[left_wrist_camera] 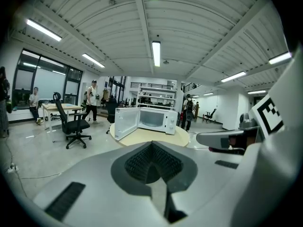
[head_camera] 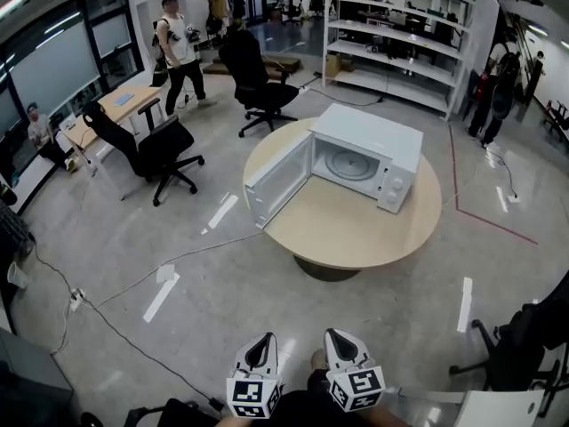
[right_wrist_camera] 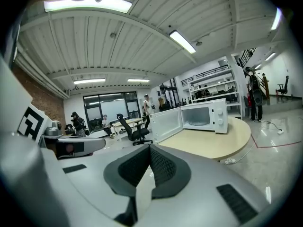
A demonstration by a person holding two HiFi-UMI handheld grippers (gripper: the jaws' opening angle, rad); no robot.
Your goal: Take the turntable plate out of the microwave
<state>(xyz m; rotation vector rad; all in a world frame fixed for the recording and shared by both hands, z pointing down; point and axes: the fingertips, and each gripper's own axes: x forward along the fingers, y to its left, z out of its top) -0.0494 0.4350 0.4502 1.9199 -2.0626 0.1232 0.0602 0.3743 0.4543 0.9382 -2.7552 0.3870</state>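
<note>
Nearest, the left gripper [head_camera: 260,345] and right gripper [head_camera: 343,342] are held side by side, jaws closed and empty, well short of the bench [head_camera: 356,234]. Farther off, the microwave [head_camera: 366,149] stands with its door [head_camera: 278,181] open; the turntable plate [head_camera: 345,163] lies inside. Jaws should be opened before entry, and the rim lifted level.

Round tan worktop [head_camera: 356,234] ahead of me on grey floor [head_camera: 222,327]. Black chair [head_camera: 156,149] to its left, second chair [head_camera: 258,83] behind. White shelving [head_camera: 400,38] at back. Person [head_camera: 178,47] standing near a desk [head_camera: 120,105]. Cable [head_camera: 160,269] across floor, white tape strips [head_camera: 162,296] beside it.
</note>
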